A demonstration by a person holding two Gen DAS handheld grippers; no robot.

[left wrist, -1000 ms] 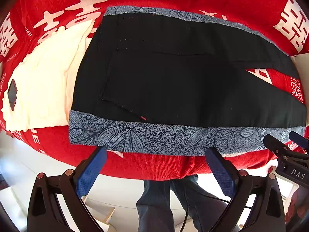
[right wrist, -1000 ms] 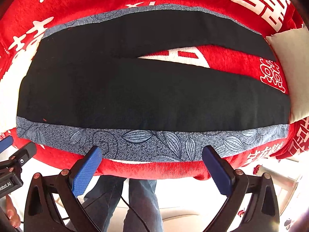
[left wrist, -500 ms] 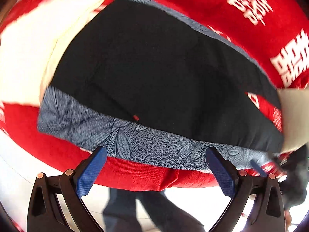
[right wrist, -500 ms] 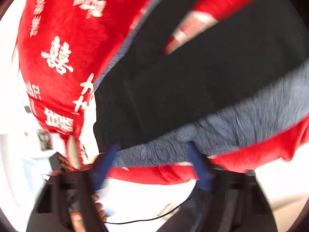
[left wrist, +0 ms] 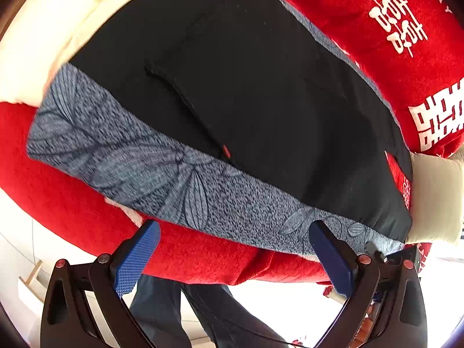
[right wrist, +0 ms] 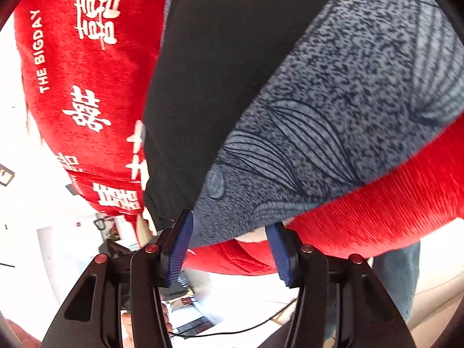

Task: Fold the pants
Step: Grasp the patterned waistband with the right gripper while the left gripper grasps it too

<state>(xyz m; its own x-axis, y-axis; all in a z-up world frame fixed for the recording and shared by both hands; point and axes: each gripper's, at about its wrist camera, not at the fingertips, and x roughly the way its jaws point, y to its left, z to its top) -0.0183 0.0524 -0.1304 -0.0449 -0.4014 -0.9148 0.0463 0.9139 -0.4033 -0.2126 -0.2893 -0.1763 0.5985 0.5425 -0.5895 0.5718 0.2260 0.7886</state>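
1. Left gripper [left wrist: 232, 249] held wide apart, nothing between the blue pads [left wrist: 136, 258], hovering just off the near edge of the pants [left wrist: 261, 101].
2. Right gripper [right wrist: 229, 240] narrowed partway around the near corner of the grey leaf-print band [right wrist: 333, 121]; could not tell whether the cloth was actually pinched.
3. Pants spread flat on the red blanket [left wrist: 391, 58], black body toward the far side, patterned band [left wrist: 162, 171] along the near edge, legs apart at the far right.
4. Cream cloth [left wrist: 43, 43] lay at the far left, partly under the pants.
5. No fold visible yet; judged the very start, with every fold left to do.
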